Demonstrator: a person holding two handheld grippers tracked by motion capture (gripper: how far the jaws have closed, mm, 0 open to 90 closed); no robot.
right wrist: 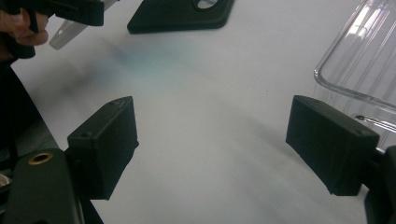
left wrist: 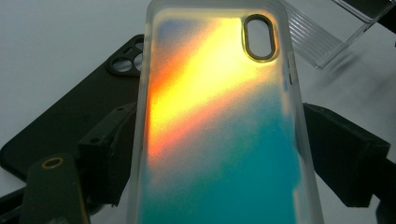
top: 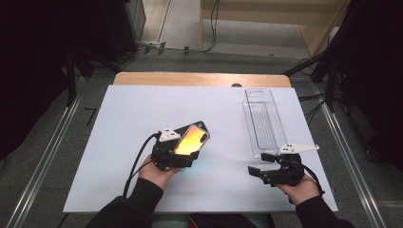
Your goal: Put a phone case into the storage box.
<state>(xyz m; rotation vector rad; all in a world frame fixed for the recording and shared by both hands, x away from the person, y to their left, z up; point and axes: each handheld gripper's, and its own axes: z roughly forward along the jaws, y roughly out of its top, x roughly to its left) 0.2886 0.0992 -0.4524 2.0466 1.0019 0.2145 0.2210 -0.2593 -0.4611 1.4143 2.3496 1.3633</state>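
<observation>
- Table: a white sheet covers most of the top; a strip of bare wood shows along the far edge.
- Left gripper: held in the person's left hand over the middle of the sheet. Its two black jaws press against the long sides of a translucent phone case, which they clamp between them.
- Translucent phone case: frosted at the rim, with an orange-to-yellow glow across its upper part that fades to teal toward the jaws in the left gripper view. An oval camera cut-out sits near its far corner. The case is tilted and lifted off the sheet.
- Black phone case: lies flat on the sheet beneath and beside the held case, camera openings at its far end. In the high view it peeks out as a dark edge past the glowing case. In the right gripper view it lies at the top of the frame.
- Clear plastic tray: long, ribbed and transparent, it rests on the right part of the sheet, running toward the far edge. Its near end lies just beside the right gripper.
- Right gripper: held in the person's right hand near the front right of the sheet. Its jaws stand wide apart with only white sheet between them in the right gripper view, gripping nothing.
</observation>
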